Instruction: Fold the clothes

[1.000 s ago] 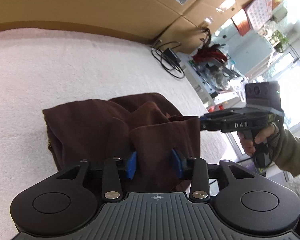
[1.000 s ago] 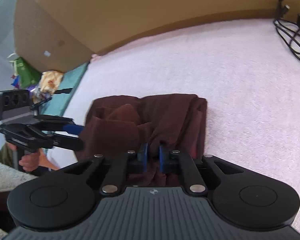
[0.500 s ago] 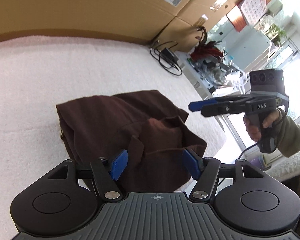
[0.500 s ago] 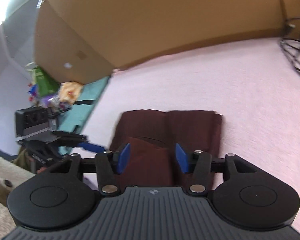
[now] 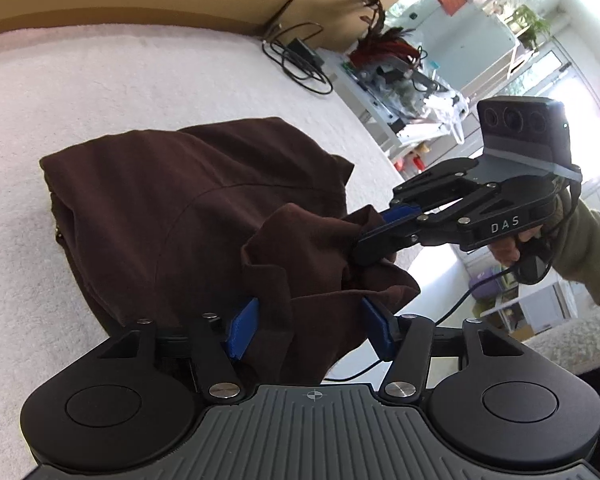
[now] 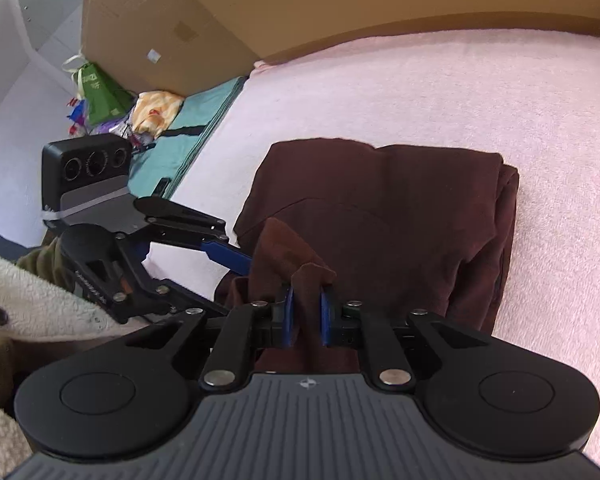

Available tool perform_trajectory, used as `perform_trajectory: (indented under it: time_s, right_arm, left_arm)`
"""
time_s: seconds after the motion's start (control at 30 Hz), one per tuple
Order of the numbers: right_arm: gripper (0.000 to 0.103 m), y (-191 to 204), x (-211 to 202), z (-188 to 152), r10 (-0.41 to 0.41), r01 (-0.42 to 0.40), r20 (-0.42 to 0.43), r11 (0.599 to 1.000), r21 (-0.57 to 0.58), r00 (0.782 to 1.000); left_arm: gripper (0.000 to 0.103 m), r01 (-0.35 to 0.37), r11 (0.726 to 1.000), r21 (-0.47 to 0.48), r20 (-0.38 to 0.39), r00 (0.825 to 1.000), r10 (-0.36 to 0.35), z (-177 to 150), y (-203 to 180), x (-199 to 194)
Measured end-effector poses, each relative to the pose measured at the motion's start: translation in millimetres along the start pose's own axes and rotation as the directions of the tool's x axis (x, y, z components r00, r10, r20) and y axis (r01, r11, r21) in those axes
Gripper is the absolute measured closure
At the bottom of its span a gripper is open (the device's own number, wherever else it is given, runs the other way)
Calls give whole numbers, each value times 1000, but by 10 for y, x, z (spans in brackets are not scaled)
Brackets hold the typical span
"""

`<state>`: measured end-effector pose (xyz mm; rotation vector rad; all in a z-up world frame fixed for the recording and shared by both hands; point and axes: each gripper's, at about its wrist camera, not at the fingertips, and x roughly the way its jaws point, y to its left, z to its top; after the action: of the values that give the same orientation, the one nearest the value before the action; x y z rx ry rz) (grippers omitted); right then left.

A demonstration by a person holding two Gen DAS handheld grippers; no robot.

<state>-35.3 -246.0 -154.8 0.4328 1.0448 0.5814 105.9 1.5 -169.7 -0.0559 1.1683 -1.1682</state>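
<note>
Spread across the whole work area: a pale fleecy blanket [image 5: 140,92], with cardboard boxes [image 6: 188,20] along its far edge. In the middle of it, lying flat in a thick multi-layered bundle, a brown garment [image 5: 180,208], already folded most of the way. Only its near edge is lifted off the blanket and bunched up.

Right gripper [image 6: 305,304]: just been closing, now pinched tight on a raised flap [image 6: 312,280] of that near edge, cloth squeezed between both pads.

Left gripper [image 5: 308,320]: also just been closing, yet spread wide, with loose cloth hanging between the jaws. One pad brushes a fold, the other stands clear, so no grip there. Hard to tell, through the bunching, whether the flap is a sleeve or a hem.

Judged as the start of a late fold: taking hold of the near edge at two spots.

Next, probably: finish closing the left jaws on the cloth beside the right pinch, then raise both together, keep the edge taut between them, and carry it over onto the flat bundle without dragging the lower layers out of line.
</note>
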Motion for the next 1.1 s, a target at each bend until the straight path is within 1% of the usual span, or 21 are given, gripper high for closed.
perform_trajectory:
  time_s: [0.03, 0.13, 0.2, 0.23, 0.3, 0.33, 0.37, 0.4, 0.43, 0.47, 0.5, 0.53, 0.6, 0.67, 0.7, 0.77, 0.8, 0.9, 1.0, 1.07, 1.1]
  right_arm:
    - [88, 4, -5, -30, 8, -8, -13, 1000, 2, 1000]
    - [88, 5, -2, -111, 29, -30, -61, 999, -20, 998]
    - [88, -11, 1, -163, 43, -46, -95, 999, -25, 995]
    - [86, -19, 3, -189, 51, -54, -113, 998, -26, 992]
    - [85, -16, 10, -258, 59, -67, -156, 997, -48, 986]
    - [78, -9, 0, -294, 53, -65, -172, 996, -67, 984]
    - [73, -12, -33, -315, 45, -59, -171, 995, -78, 984]
    - [61, -25, -94, -317, 37, -49, -151, 996, -79, 988]
    - [53, -47, -172, -303, 32, -41, -116, 997, -69, 993]
    - [51, -80, -268, -272, 30, -33, -64, 998, -48, 997]
    - [44, -120, -363, -237, 25, -25, -7, 999, -24, 1000]
    - [40, -170, -454, -198, 15, -16, 56, 1000, 6, 998]
    - [40, -294, -576, -98, -21, 9, 164, 997, 72, 986]
    - [39, -418, -627, -6, -102, 63, 250, 985, 161, 963]
    - [39, -482, -609, 57, -148, 94, 265, 974, 205, 953]
    - [42, -593, -517, 181, -211, 140, 272, 956, 259, 939]
    - [45, -640, -449, 243, -223, 148, 269, 951, 272, 937]
    - [51, -750, -238, 411, -237, 158, 243, 939, 304, 940]
    - [51, -850, -31, 502, -250, 171, 200, 924, 343, 947]
    - [51, -920, 76, 524, -244, 169, 166, 912, 373, 955]
    - [59, -933, 102, 513, -241, 168, 157, 912, 374, 958]
  left_arm:
    - [44, -7, 1000, -8, 6, 1000, 7, -28, -8, -23]
    - [45, -29, 999, -35, 10, 1000, 29, -130, -37, -62]
    - [45, -36, 998, -55, -16, 999, 36, -221, -78, -48]
    - [45, -35, 998, -56, -34, 999, 33, -273, -103, -38]
    - [44, -57, 998, -41, -77, 996, 54, -355, -156, -28]
    - [43, -72, 997, -37, -97, 993, 68, -391, -181, -32]
    - [42, -86, 995, -39, -92, 992, 83, -393, -197, -78]
    - [39, -100, 994, -42, -83, 992, 97, -391, -212, -128]
    - [30, -115, 992, -43, -58, 992, 113, -360, -223, -193]
    - [27, -133, 990, -46, -18, 991, 132, -310, -227, -272]
    - [23, -146, 988, -52, 27, 989, 147, -247, -214, -349]
    - [22, -154, 986, -63, 65, 985, 158, -184, -186, -409]
    - [18, -178, 979, -100, 128, 973, 190, -41, -93, -498]
    - [17, -239, 960, -143, 182, 948, 263, 117, 28, -510]
    - [17, -268, 948, -173, 200, 932, 301, 194, 110, -495]
    - [17, -290, 927, -238, 201, 919, 339, 344, 302, -433]
    - [17, -299, 915, -270, 200, 913, 357, 419, 399, -401]
    - [17, -307, 904, -296, 188, 910, 370, 580, 565, -288]
    - [18, -336, 898, -285, 129, 914, 384, 658, 676, -121]
    - [22, -356, 893, -274, 93, 915, 393, 632, 713, -28]
    - [25, -366, 891, -268, 75, 914, 398, 617, 731, 18]
